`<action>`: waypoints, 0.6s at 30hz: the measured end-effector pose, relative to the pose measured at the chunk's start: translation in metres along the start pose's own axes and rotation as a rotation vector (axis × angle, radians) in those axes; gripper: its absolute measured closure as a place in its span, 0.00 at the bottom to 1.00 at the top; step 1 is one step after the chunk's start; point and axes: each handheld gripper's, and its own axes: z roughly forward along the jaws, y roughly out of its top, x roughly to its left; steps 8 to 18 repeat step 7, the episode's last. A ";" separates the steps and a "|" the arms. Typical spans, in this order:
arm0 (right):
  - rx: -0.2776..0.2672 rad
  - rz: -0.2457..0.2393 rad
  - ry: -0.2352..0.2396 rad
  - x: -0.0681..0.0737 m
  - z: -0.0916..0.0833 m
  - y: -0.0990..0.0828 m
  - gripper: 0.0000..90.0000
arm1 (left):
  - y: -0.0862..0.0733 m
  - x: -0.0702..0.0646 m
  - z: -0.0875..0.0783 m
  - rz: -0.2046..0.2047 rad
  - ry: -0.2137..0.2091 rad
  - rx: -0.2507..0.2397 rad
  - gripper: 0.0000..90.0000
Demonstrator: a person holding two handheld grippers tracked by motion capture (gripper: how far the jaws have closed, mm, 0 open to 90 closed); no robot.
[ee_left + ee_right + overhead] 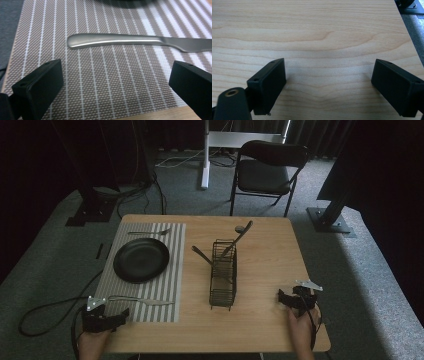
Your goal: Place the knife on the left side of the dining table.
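Observation:
A silver table knife (142, 301) lies across the near end of a striped placemat (170, 270), its handle toward the left. My left gripper (124, 314) sits at the table's near left corner, just short of the knife. In the left gripper view the knife (120, 41) lies beyond the open jaws of this gripper (117, 82), with only placemat (100, 75) between them. My right gripper (284, 299) rests near the front right of the wooden table (265, 270). It stands open (329, 80) over bare wood (312, 37) and holds nothing.
A black plate (141, 260) sits in the middle of the placemat, with a fork (150, 232) on the mat's far end. A black wire caddy (223, 275) stands mid-table with dark utensils (240, 237) leaning out. A folding chair (267, 170) stands beyond the table.

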 end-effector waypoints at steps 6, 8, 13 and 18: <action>0.000 0.000 0.000 0.000 0.000 0.000 0.13 | -0.002 -0.007 0.003 0.041 0.009 0.010 0.00; 0.000 0.000 0.000 0.000 0.000 0.000 0.13 | -0.002 -0.008 0.003 0.043 0.008 0.013 0.00; 0.000 0.000 0.000 0.000 0.000 0.000 0.13 | -0.002 -0.008 0.003 0.043 0.008 0.013 0.00; 0.000 0.000 0.000 0.000 0.000 0.000 0.13 | -0.002 -0.008 0.003 0.043 0.008 0.013 0.00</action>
